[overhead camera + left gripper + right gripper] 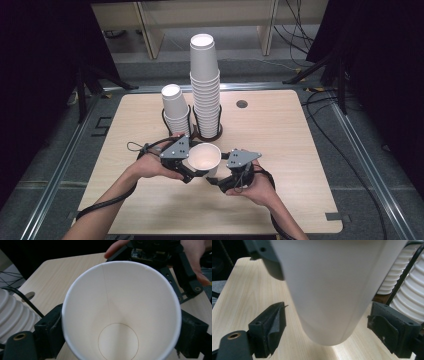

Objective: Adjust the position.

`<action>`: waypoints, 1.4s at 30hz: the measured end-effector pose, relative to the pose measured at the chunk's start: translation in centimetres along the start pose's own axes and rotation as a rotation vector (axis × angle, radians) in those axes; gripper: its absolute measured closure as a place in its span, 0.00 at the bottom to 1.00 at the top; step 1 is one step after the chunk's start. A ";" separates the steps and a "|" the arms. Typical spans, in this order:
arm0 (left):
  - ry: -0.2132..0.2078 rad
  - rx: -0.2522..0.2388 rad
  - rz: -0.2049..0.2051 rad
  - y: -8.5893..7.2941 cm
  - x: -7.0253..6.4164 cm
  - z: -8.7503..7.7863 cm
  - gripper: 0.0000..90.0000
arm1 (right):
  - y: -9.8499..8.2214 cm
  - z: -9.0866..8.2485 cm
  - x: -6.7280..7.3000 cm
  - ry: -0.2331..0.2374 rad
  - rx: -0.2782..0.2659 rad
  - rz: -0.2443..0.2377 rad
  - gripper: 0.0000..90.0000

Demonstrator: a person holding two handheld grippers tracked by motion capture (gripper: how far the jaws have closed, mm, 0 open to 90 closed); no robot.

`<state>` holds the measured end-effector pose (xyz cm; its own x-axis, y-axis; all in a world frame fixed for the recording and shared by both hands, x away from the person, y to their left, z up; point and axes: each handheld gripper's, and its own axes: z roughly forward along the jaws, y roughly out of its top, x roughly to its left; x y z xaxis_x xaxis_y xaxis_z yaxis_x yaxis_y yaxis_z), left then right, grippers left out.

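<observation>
left hand-held gripper (192, 167) clamps the paper cup (204, 158) upright at counter (280, 150) centre; right hand-held gripper (220, 181) wide at its 5 o'clock, likely for handover; stacks (205, 85) at 12

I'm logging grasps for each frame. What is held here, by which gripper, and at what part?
The left gripper holds a single paper cup, its jaws pressed on opposite sides of the wall just under the rim. The right gripper stands open around the cup's base, not touching.

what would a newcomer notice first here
A single white cup held mouth up near the table's front centre, gripped by the left tool, with the right tool open around its base. Behind it, two stacks of upturned cups: a tall stack and a short stack to its left.
</observation>
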<state>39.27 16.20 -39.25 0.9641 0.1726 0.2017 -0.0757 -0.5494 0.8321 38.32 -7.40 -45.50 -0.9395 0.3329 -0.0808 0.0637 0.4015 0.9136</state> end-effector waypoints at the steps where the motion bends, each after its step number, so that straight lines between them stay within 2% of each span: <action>1: -0.005 0.005 0.004 0.0 0.0 0.1 0.15 | -0.1 0.0 0.1 0.013 0.010 0.020 0.17; 4: -0.034 0.006 -0.002 0.1 0.0 0.1 0.15 | -0.2 0.1 0.1 0.025 -0.002 0.032 0.17; 5: -0.040 -0.002 -0.008 0.1 0.0 0.1 0.16 | -0.2 0.0 0.0 0.015 -0.004 0.016 0.17; 7: -0.059 0.005 -0.004 0.1 0.1 0.1 0.16 | -0.1 0.1 0.1 0.039 -0.007 0.023 0.17; 8: -0.070 0.007 0.000 0.1 0.1 0.1 0.16 | 0.0 0.2 0.1 0.042 -0.020 0.001 0.17; 10: -0.091 -0.006 -0.003 0.1 0.0 0.1 0.16 | 0.0 0.4 0.3 0.059 -0.021 0.009 0.17; 11: -0.100 -0.008 0.004 0.1 0.0 0.1 0.16 | 0.1 0.5 0.3 0.067 -0.027 -0.006 0.17; 12: -0.111 -0.011 0.008 0.2 -0.1 0.1 0.16 | 0.1 0.4 0.4 0.079 -0.018 -0.001 0.17; 13: -0.121 -0.014 0.016 0.2 -0.1 0.1 0.16 | 0.1 0.5 0.4 0.072 -0.032 -0.011 0.17; 15: -0.128 -0.018 0.022 0.2 -0.1 0.1 0.16 | 0.1 0.6 0.5 0.097 -0.043 -0.015 0.25; 16: -0.136 -0.027 0.019 0.1 0.0 0.1 0.16 | 0.1 0.5 0.6 0.109 -0.039 -0.015 0.25; 20: -0.156 -0.036 0.036 0.1 0.1 0.1 0.14 | 0.0 0.4 0.7 0.112 -0.058 -0.020 0.26; 23: -0.132 -0.049 0.022 0.0 0.1 0.2 0.10 | -0.1 0.2 0.7 0.114 -0.060 -0.019 0.26; 25: -0.125 -0.075 -0.001 -0.2 0.0 0.1 0.06 | -0.2 0.1 0.6 0.101 -0.060 -0.015 0.26; 27: -0.097 -0.107 -0.029 -0.4 -0.1 -0.3 0.04 | -0.3 -0.3 0.4 0.076 -0.063 0.001 0.26; 28: -0.079 -0.114 -0.020 -0.5 -0.1 -0.6 0.04 | -0.4 -0.4 0.3 0.067 -0.065 0.022 0.26; 30: -0.055 -0.149 -0.045 -0.8 -0.3 -1.2 0.02 | -0.6 -0.8 0.0 0.036 -0.074 0.027 0.26; 31: -0.036 -0.165 -0.054 -1.1 -0.4 -1.5 0.02 | -0.7 -1.0 -0.1 0.018 -0.082 0.042 0.26; 32: -0.020 -0.177 -0.070 -1.4 -0.5 -1.9 0.02 | -0.9 -1.3 -0.4 0.000 -0.086 0.036 0.26; 35: 0.036 -0.202 -0.106 -2.5 -0.8 -2.8 0.01 | -1.3 -1.9 -0.7 -0.035 -0.101 0.076 0.26; 37: 0.082 -0.206 -0.112 -3.3 -1.1 -3.3 0.01 | -1.4 -2.3 -1.0 -0.067 -0.104 0.076 0.26; 39: 0.129 -0.237 -0.144 -4.1 -1.4 -3.5 0.00 | -1.6 -2.7 -1.2 -0.078 -0.105 0.092 0.26; 40: 0.153 -0.243 -0.156 -4.5 -1.5 -3.6 0.00 | -1.6 -2.9 -1.3 -0.089 -0.104 0.100 0.26; 41: 0.179 -0.219 -0.157 -4.9 -1.7 -3.9 0.01 | -1.7 -3.0 -1.4 -0.097 -0.107 0.103 0.26; 42: 0.199 -0.224 -0.170 -5.3 -1.9 -4.0 0.00 | -1.8 -3.2 -1.5 -0.099 -0.106 0.109 0.26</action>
<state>36.86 22.02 -41.97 0.9007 0.4148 0.1294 0.0061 -0.3098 0.9508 38.51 -11.36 -45.73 -0.8909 0.4540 -0.0135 0.1220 0.2678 0.9557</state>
